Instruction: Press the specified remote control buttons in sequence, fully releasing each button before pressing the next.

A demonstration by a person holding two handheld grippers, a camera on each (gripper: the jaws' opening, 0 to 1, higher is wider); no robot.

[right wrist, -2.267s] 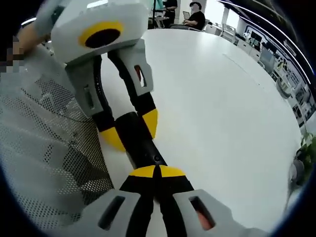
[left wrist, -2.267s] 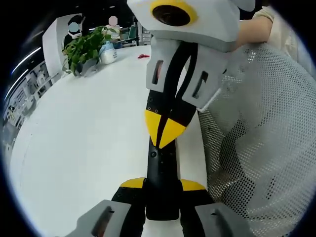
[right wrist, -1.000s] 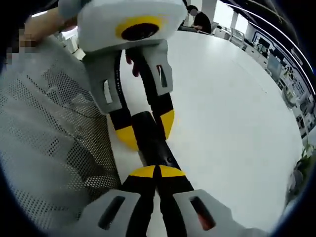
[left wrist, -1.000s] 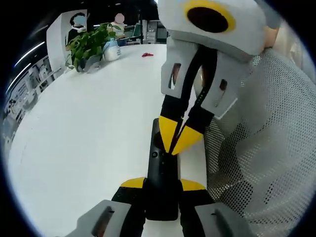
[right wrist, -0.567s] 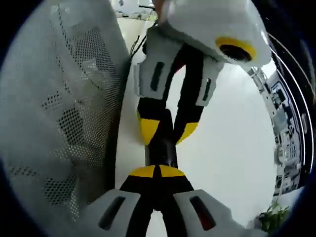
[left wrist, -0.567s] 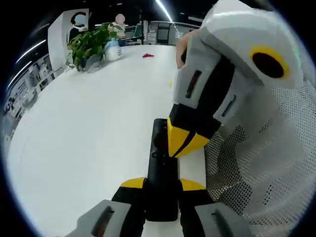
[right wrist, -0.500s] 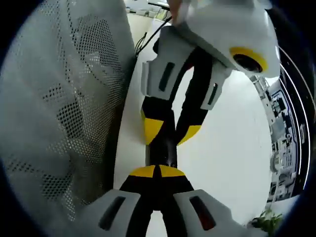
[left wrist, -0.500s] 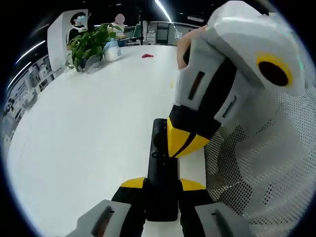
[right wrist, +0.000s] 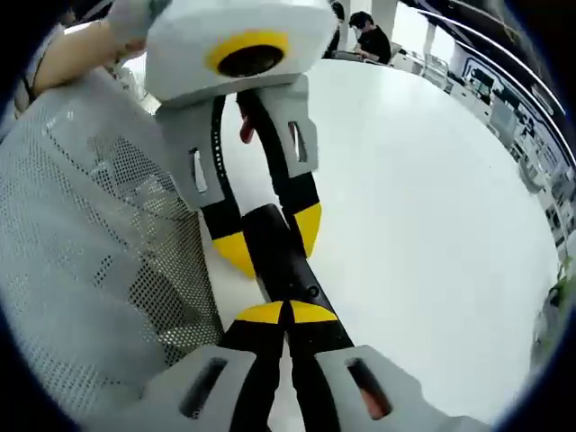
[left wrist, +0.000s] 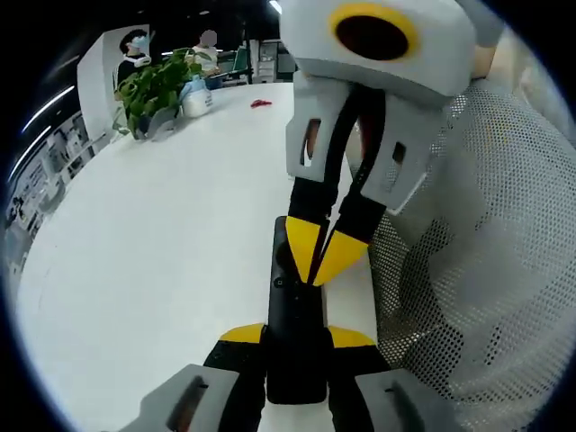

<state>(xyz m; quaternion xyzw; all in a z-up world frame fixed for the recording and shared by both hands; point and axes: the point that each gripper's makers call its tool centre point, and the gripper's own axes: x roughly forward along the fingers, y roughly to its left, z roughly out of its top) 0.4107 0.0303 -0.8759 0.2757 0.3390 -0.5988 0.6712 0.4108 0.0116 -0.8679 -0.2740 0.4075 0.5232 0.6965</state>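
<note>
Left gripper view: a potted plant (left wrist: 157, 85) stands at 10 o'clock on the white counter (left wrist: 153, 234), well apart from the work. The left gripper (left wrist: 295, 346) rises from 6 o'clock, its jaws closed on the near end of a black remote control (left wrist: 290, 306) that points toward 12 o'clock. The right gripper (left wrist: 321, 261) descends from 1 o'clock, yellow tips pinched together with nothing between them, bearing on the remote's far half. A white mesh garment (left wrist: 477, 270) occupies 3 o'clock.

Right gripper view: the mesh garment (right wrist: 90, 270) lies at 9 o'clock. The right gripper (right wrist: 286, 317) rises from 6 o'clock, tips together over the remote control (right wrist: 279, 252). Whether they touch a button cannot be told. The left gripper (right wrist: 270, 238) reaches in from 12 o'clock, one yellow tip on each long edge of the remote. White counter (right wrist: 432, 225) spreads toward 3 o'clock.

Judgement on the step in hand: a button press is under way. Press straight down with the joined tips on one button only, keep the holding grip firm so the remote does not tip, then lift fully clear before the next button.

Compared with half a second ago: the right gripper has rolled back from a sideways lean to face the left camera squarely, tips still on the remote's far half. The left grip is unchanged.
</note>
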